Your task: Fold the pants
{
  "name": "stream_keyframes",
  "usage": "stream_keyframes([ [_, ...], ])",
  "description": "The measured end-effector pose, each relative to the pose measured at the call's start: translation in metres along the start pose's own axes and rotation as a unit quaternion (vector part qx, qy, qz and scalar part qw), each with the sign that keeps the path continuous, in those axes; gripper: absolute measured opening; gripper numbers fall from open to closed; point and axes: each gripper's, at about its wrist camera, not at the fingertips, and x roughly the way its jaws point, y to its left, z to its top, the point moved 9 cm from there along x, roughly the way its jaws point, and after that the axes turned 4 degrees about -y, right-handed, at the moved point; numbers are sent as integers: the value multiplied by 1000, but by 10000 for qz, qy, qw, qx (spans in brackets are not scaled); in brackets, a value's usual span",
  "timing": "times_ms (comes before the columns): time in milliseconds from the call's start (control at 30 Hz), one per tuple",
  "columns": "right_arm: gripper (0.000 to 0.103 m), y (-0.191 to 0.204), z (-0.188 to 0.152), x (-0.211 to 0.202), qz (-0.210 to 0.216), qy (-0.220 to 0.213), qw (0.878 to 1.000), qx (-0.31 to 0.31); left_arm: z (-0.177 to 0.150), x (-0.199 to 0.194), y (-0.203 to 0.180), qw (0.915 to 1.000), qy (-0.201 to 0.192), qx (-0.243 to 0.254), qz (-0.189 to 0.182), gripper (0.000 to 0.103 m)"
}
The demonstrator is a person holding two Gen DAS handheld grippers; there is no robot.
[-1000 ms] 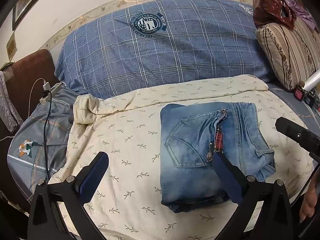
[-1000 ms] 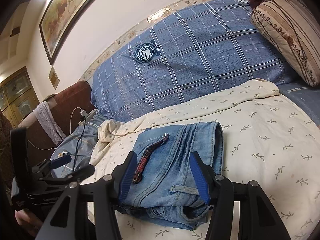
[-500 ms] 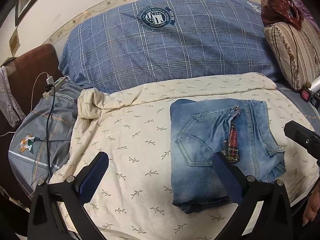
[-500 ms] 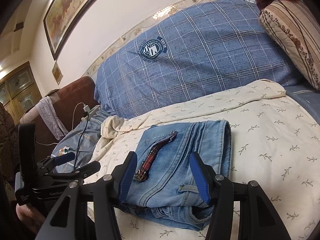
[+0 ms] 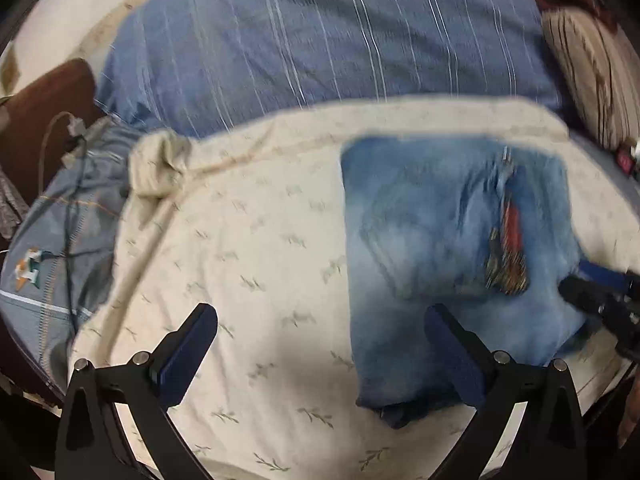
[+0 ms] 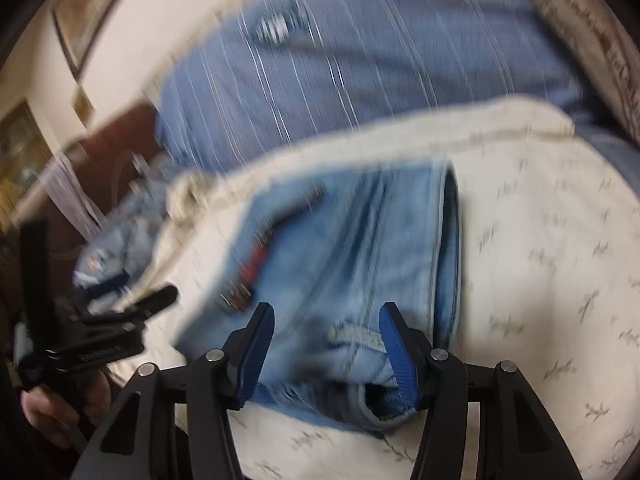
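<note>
The light blue jeans (image 5: pixel 432 248) lie folded into a thick rectangle on the cream leaf-print blanket (image 5: pixel 248 264); a red patterned strip shows at the fly. My left gripper (image 5: pixel 320 344) is open and empty, its right finger over the jeans' near left edge. My right gripper (image 6: pixel 326 344) is open, low over the near end of the jeans (image 6: pixel 352 264), its fingers on either side of a belt loop. Both views are blurred by motion. The right gripper's tip also shows in the left wrist view (image 5: pixel 592 296).
A large blue plaid pillow (image 5: pixel 320 48) lies behind the blanket. A striped cushion (image 5: pixel 592 56) stands at the right. A charger cable (image 5: pixel 68 184) lies on grey-blue bedding at the left. The left gripper and hand show at the left of the right wrist view (image 6: pixel 80 336).
Both grippers have moved forward and down toward the jeans, blurring the views. The right gripper now straddles the near end of the jeans. Both stay open.
</note>
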Motion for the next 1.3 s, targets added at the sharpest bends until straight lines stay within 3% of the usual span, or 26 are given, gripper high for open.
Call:
stream_keyframes([
  [67, 59, 1, -2, 3, -43, 68, 9999, -92, -12, 13, -5, 9997, 235, 62, -89, 103],
  [200, 59, -1, 3, -4, 104, -5, 9999, 60, -4, 10, 1, 9996, 193, -39, -202, 103],
  [400, 59, -4, 51, -29, 505, -899, 9941, 342, 57, 2, 13, 9996, -195, -66, -195, 103],
  [467, 59, -7, 65, -26, 588, -1017, 9921, 432, 76, 11, 12, 9996, -260, -56, -136, 103],
  [567, 59, -18, 83, -12, 667, -995, 9901, 728, 91, 38, 6, 10000, -78, 21, 49, 103],
  [733, 59, -27, 93, 9, 650, -830, 9906, 878, 94, 67, -12, 9998, 150, 107, 27, 103],
  [833, 59, -31, 86, 30, 675, -403, 9918, 1005, 82, 81, -24, 9990, 299, 320, 54, 103],
  [933, 59, -38, 70, 51, 569, 109, 9923, 1096, 75, 89, -23, 9993, 371, 38, -92, 103],
  [1067, 61, -35, 69, 50, 461, 68, 9948, 903, 71, 80, -20, 9987, 501, 6, -137, 103],
  [1167, 61, -32, 69, 40, 412, -95, 9959, 803, 69, 58, -18, 9996, 235, 119, -69, 103],
  [1300, 61, -31, 66, 21, 413, -306, 9961, 720, 63, 32, -6, 9997, 27, -147, -209, 103],
])
